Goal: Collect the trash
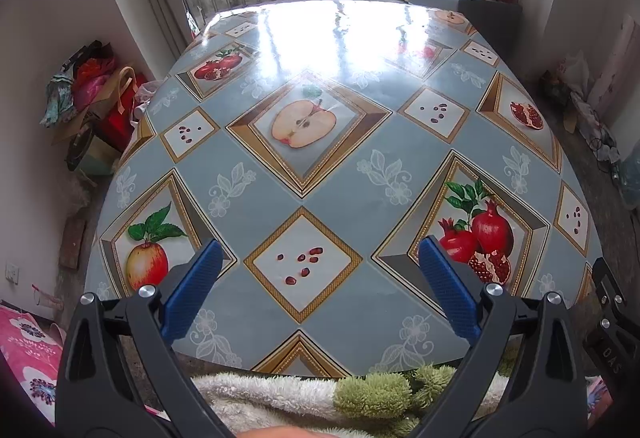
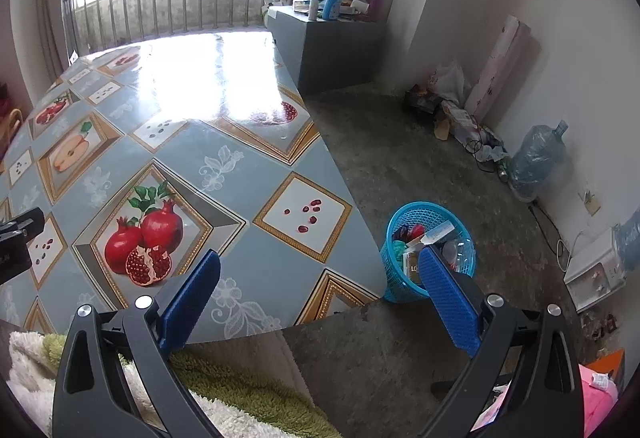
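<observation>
A blue mesh waste basket [image 2: 400,278] stands on the floor beside the table's right edge, holding several pieces of trash [image 2: 436,234]. My right gripper [image 2: 320,262] is open and empty, held above the table's near right corner, its right finger in front of the basket. My left gripper [image 1: 320,250] is open and empty, held over the near part of the table [image 1: 320,189], which has a fruit-print cloth with nothing on it. The right gripper shows at the left wrist view's right edge [image 1: 608,318].
A grey cabinet [image 2: 332,45] with bottles stands past the table's far right corner. A water jug [image 2: 536,157] and clutter line the right wall. Bags and boxes [image 1: 96,105] pile up left of the table. A fluffy green-white cloth [image 1: 320,394] lies at the near edge.
</observation>
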{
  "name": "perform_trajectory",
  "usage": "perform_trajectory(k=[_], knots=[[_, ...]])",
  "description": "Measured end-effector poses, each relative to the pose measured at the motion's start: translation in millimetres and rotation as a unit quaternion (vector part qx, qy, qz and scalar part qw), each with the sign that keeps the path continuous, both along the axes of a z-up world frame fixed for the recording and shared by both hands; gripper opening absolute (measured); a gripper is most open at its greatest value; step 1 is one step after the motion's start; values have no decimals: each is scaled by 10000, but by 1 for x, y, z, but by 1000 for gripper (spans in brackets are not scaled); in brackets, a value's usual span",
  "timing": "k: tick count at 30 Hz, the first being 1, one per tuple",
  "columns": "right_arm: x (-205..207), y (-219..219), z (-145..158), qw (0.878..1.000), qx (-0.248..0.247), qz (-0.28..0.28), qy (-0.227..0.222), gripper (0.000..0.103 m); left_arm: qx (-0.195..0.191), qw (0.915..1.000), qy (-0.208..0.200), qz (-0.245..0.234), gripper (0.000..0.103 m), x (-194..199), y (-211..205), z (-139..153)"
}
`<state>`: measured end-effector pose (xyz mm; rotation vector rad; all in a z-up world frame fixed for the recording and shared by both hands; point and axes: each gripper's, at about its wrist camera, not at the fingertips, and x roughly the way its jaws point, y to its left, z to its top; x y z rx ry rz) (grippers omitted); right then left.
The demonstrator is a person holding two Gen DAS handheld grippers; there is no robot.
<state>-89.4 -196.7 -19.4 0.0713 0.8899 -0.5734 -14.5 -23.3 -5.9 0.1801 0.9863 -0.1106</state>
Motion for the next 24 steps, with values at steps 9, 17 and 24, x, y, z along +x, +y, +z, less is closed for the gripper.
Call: perform_trajectory(k=[9, 17, 24], knots=[[1, 1, 1, 10000, -34, 35, -7, 96, -45, 9999, -8, -101, 94, -1, -2, 2], [-2, -1, 2, 10000, -51, -9, -25, 96, -124, 9991, -139, -389, 94, -7, -9, 8], [-5, -5, 6, 9999, -90, -64, -70, 96, -192, 9981, -255, -530, 94, -10, -12, 13]])
